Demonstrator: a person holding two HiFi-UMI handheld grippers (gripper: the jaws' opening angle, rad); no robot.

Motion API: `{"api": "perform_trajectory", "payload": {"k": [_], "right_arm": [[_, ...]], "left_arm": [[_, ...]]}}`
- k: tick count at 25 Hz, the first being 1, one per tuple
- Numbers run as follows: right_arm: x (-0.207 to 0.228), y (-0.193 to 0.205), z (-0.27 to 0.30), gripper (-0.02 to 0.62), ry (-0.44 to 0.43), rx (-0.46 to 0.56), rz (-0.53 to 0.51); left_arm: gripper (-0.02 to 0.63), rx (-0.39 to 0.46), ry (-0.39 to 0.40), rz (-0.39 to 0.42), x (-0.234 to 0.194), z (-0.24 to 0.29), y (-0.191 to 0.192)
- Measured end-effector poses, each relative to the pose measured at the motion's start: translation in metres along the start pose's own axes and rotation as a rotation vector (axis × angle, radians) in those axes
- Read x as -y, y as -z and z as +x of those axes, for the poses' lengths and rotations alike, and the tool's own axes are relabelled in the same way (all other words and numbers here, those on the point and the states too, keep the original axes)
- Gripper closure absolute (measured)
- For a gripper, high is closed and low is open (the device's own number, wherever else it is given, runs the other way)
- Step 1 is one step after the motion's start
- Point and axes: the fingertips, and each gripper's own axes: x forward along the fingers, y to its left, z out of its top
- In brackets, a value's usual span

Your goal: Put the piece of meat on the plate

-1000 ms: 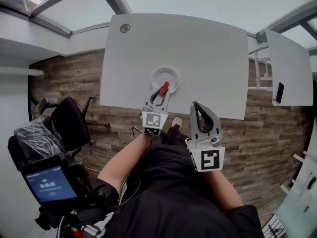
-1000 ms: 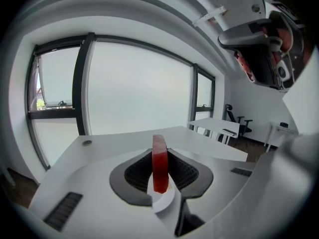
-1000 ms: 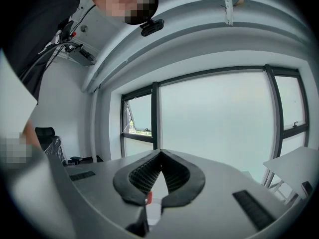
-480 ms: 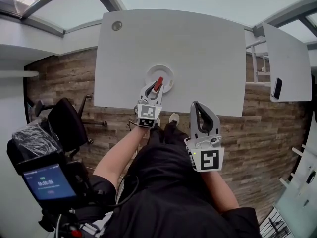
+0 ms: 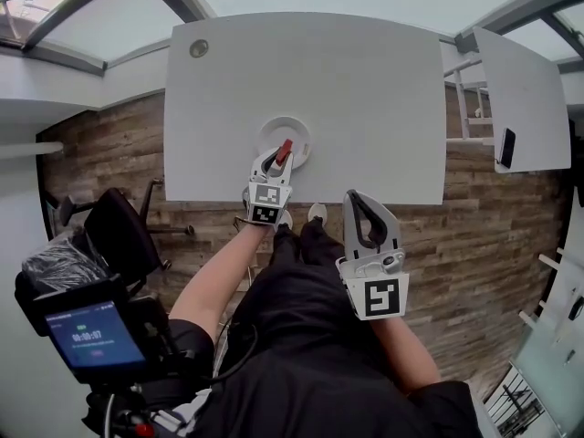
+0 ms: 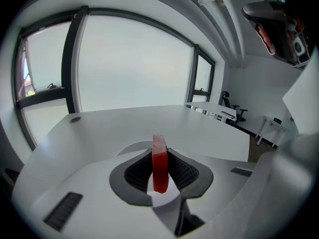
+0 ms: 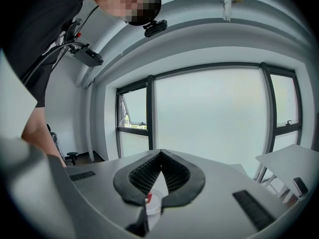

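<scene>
A thin red piece of meat (image 5: 284, 151) stands upright between the pads of my left gripper (image 5: 280, 154), which is shut on it. It hangs just over the small white plate (image 5: 297, 129) near the table's front edge. In the left gripper view the meat (image 6: 159, 164) sticks up between the black pads, with the plate's rim (image 6: 130, 148) showing just beyond. My right gripper (image 5: 354, 197) is held back off the table, close to the person's body, its tips touching and nothing in them. In the right gripper view (image 7: 160, 154) the plate (image 7: 152, 205) shows through the gap below the tips.
The plate sits on a large white table (image 5: 310, 71) with a round grommet (image 5: 199, 48) at its far left. A second white table (image 5: 527, 99) with a dark phone (image 5: 506, 147) stands to the right. A black office chair (image 5: 120, 231) and a camera rig with a screen (image 5: 91, 336) are at lower left.
My left gripper has sunk toward the plate with the meat still in it. The right gripper has dropped slightly and stays shut.
</scene>
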Motion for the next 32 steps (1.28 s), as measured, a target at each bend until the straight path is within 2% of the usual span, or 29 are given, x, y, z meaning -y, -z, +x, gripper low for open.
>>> {"api": "perform_trajectory", "payload": {"k": [7, 12, 17, 20, 32], "right_arm": [[0.008, 0.004, 0.0, 0.592, 0.029, -0.012, -0.002], [0.013, -0.012, 0.005, 0.592, 0.048, 0.023, -0.116], [0.006, -0.019, 0.008, 0.592, 0.031, 0.04, -0.128], [-0.002, -0.022, 0.009, 0.592, 0.021, 0.047, -0.172], [-0.005, -0.026, 0.009, 0.592, 0.0, 0.047, -0.216]], "left_arm": [[0.514, -0.023, 0.011, -0.013, -0.004, 0.007, 0.005], [0.514, -0.045, 0.015, -0.073, -0.007, 0.013, 0.011], [0.514, -0.024, 0.034, -0.086, -0.001, 0.014, 0.004], [0.514, -0.023, 0.066, -0.094, 0.01, 0.015, 0.003], [0.513, -0.023, 0.055, -0.086, 0.007, 0.018, 0.005]]}}
